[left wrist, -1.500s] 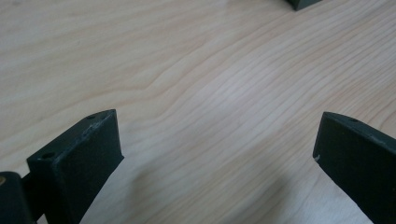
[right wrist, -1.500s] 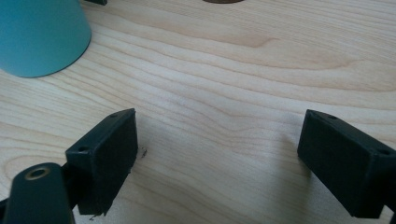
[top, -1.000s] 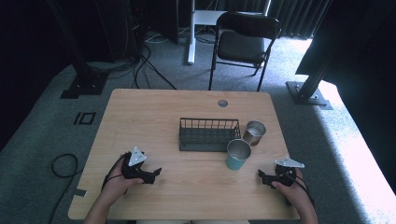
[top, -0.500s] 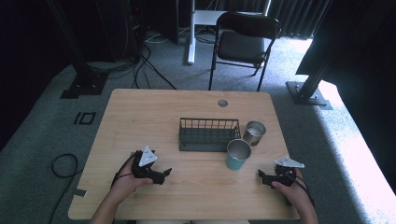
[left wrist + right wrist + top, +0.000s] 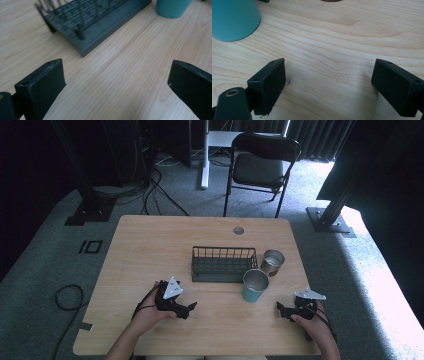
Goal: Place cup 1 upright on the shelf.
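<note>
A: Where do we have the left gripper (image 5: pixel 191 306) right now?

B: We hold it low over the desk (image 5: pixel 150 245), toward the near left part, its jaws pointing to our right. In the left gripper view its jaws stand wide apart with bare wood between them, nothing held.

A: And what lies ahead of it?

B: The dark wire basket (image 5: pixel 221 264) sits near the middle of the desk; in the left gripper view its near corner (image 5: pixel 82 37) is just beyond the jaws, and the teal cup (image 5: pixel 172 7) shows at the top right.

A: Where do we see that teal cup from above?

B: The teal cup (image 5: pixel 255 285) stands upright just in front of the basket's right end, between our two grippers, closer to the right one. A metal can (image 5: pixel 272 262) stands just behind it, beside the basket's right end.

A: And our right gripper (image 5: pixel 281 308)?

B: We hold it at the near right part of the desk, pointing left toward the cup. In the right gripper view its jaws are also spread wide and empty, with the teal cup (image 5: pixel 233 18) ahead at the upper left, apart from the jaws.
</note>
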{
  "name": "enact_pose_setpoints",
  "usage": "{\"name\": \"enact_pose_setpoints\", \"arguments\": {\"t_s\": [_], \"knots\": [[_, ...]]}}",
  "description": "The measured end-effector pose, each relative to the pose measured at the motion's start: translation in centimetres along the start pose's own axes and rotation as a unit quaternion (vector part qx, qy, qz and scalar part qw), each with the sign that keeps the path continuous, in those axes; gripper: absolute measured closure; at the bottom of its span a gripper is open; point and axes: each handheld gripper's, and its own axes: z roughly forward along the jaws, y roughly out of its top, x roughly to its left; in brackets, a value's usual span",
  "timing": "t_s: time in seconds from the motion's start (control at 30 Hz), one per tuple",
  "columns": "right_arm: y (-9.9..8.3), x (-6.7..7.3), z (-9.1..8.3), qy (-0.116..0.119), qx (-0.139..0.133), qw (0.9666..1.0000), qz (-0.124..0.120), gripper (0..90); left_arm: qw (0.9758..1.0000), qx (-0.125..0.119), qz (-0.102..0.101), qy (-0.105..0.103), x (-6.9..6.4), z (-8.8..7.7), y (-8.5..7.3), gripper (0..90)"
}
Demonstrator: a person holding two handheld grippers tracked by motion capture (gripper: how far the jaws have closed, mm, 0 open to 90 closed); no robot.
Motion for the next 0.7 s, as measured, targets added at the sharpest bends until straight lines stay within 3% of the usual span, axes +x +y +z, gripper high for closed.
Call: {"name": "enact_pose_setpoints", "arguments": {"t_s": [0.7], "knots": [[0.0, 0.0, 0.0, 0.0, 0.0, 1.0, 0.0, 11.7, 0.9984, -0.017, 0.031, -0.045, -2.7, 4.0, 3.9, 1.7]]}}
